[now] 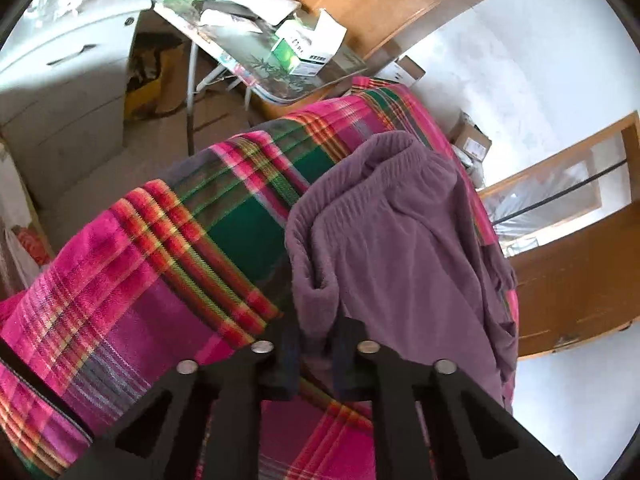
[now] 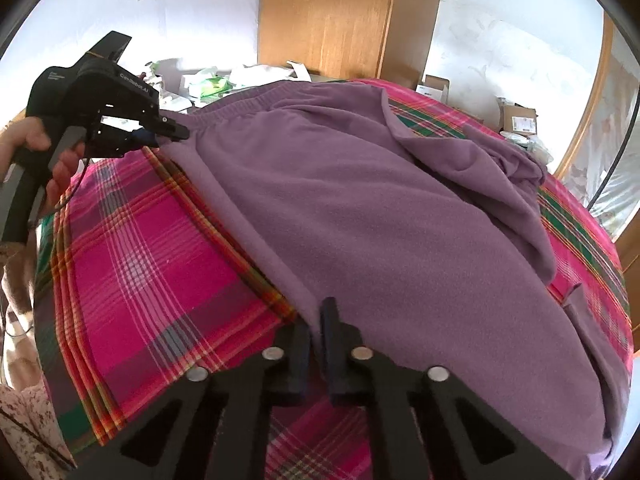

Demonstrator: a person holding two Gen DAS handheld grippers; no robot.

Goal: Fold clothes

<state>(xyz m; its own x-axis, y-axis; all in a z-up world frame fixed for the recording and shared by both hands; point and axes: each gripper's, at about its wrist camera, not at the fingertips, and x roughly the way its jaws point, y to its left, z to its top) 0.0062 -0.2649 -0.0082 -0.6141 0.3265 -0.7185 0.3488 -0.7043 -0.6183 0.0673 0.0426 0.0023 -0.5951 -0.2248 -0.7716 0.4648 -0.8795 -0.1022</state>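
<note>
Purple fleece trousers (image 2: 360,200) with an elastic waistband lie spread over a pink, green and red plaid blanket (image 2: 160,260). In the right wrist view my left gripper (image 2: 182,132) is clamped on the near-left corner of the waistband, held by a person's hand (image 2: 32,140). In its own view the left gripper (image 1: 316,328) has a bunched fold of the purple trousers (image 1: 400,220) pinched between its fingers, over the plaid blanket (image 1: 140,280). My right gripper (image 2: 316,320) is shut on the trousers' left side edge, low in the frame. One trouser leg is crumpled at the far right.
A folding table (image 1: 256,40) cluttered with boxes and bags stands beyond the bed. A white cabinet (image 1: 60,80) is on the left, a wooden wardrobe (image 2: 332,20) against the back wall, and cardboard boxes (image 2: 516,120) sit on the floor at the right.
</note>
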